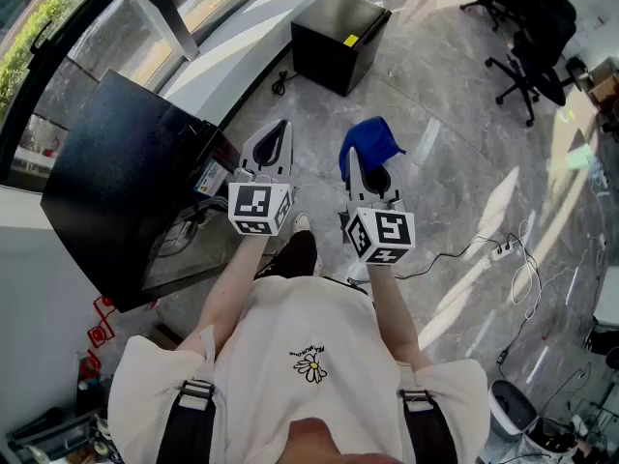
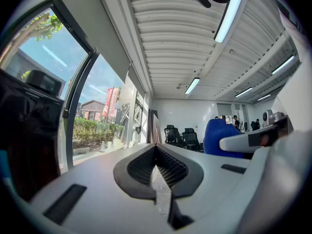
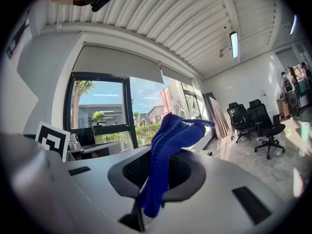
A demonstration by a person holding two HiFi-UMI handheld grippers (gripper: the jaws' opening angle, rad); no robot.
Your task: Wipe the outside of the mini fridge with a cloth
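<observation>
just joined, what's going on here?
A person stands holding a gripper in each hand, both raised in front of the body. The right gripper is shut on a blue cloth. The left gripper is shut and empty. The cloth touches neither the near black box at the person's left nor the far black box on the floor, so no wiping right now.

Left tongs (image 2: 156, 155) pressed together, nothing between them; blue cloth (image 2: 222, 135) at right, window (image 2: 95, 116) at left.
</observation>
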